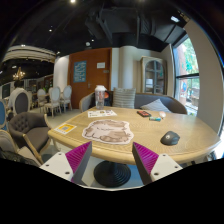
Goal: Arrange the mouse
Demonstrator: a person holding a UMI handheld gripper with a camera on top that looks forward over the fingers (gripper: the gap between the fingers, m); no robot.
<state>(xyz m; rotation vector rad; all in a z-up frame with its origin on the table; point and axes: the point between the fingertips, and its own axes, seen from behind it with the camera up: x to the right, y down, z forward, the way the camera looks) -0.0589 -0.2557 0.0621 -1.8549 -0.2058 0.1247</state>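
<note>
mouse (170,138) sits untouched on the wooden table (190,135), well beyond my gripper (112,160) and off toward its right finger; fingers spread, holding nothing, so whole task's still ahead, i reckon.

Tool (112,160) with two pale grey fingers, magenta triangular pads (77,159) on inner faces

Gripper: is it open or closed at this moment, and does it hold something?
Gripper: open, holding nothing; the mouse lies on the table beyond the fingers.

dark mouse (170,138) flat on wooden table, right beyond tongs.
</note>
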